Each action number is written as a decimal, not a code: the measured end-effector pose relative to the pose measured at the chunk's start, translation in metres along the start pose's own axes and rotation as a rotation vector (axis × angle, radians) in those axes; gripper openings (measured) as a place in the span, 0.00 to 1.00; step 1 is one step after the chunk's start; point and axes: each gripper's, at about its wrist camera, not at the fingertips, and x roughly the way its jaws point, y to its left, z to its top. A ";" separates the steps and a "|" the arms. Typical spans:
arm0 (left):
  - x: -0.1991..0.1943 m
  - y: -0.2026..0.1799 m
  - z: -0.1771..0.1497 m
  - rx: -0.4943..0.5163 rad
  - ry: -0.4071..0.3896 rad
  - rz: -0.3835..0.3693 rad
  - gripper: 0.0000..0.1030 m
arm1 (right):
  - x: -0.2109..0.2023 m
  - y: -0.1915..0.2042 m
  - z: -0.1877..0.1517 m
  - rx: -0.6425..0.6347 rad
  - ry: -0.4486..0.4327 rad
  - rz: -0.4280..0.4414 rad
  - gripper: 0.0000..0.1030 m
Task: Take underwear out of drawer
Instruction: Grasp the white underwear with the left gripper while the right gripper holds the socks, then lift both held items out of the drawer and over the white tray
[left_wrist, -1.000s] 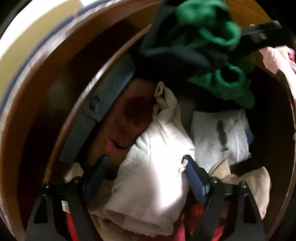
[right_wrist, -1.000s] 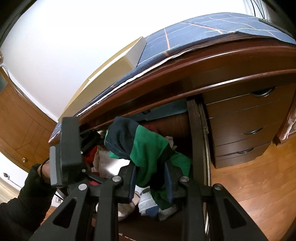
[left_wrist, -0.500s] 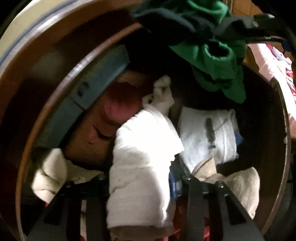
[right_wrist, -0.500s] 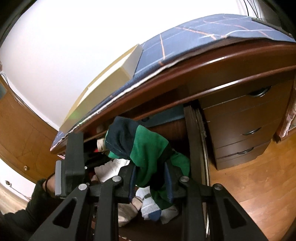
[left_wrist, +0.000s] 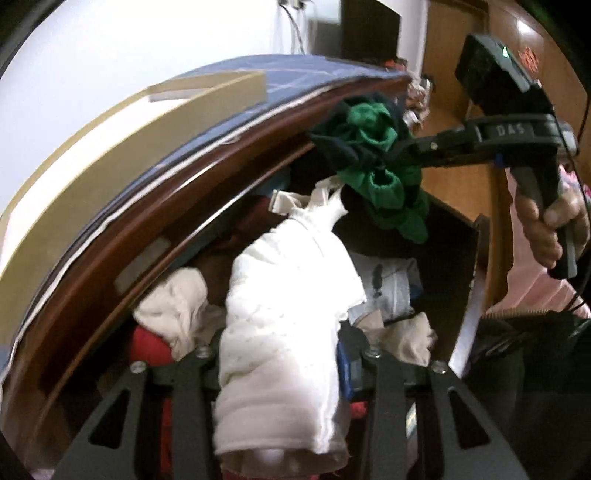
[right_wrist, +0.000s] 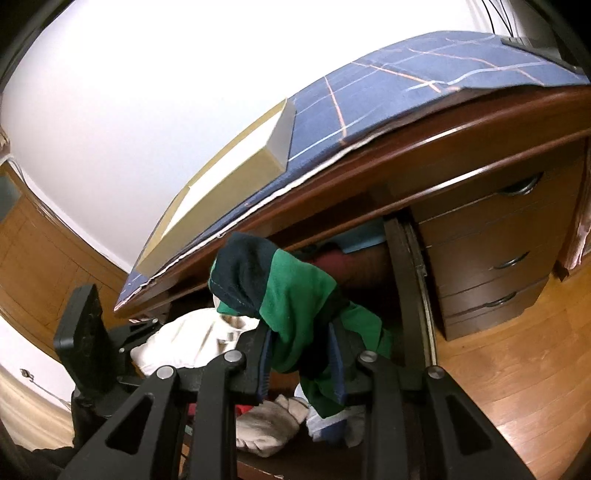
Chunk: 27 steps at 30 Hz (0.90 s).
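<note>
The left tool (left_wrist: 280, 363) pinches a white garment (left_wrist: 288, 314), probably underwear, bunched between its fingers above the open drawer (left_wrist: 469, 295). Beyond it, the right tool (right_wrist: 301, 363) grips a green-and-navy garment (right_wrist: 295, 295) held over the drawer, below the tabletop (right_wrist: 424, 144) edge.

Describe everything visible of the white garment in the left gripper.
The white garment is a soft, quilted-looking knit, bunched into a thick roll. The left gripper is shut on its lower part; the loose end hangs toward the camera. Its upper end tapers to a crumpled band over the open drawer, near the green and navy garment.
</note>
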 end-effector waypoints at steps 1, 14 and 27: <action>-0.004 0.003 -0.003 -0.015 -0.011 0.007 0.38 | -0.001 0.003 0.000 -0.006 0.000 0.000 0.28; -0.067 0.015 -0.025 -0.180 -0.188 0.124 0.38 | 0.002 0.050 0.017 -0.064 -0.031 0.077 0.28; -0.123 0.053 0.001 -0.293 -0.362 0.296 0.38 | 0.030 0.148 0.078 -0.221 -0.113 0.118 0.28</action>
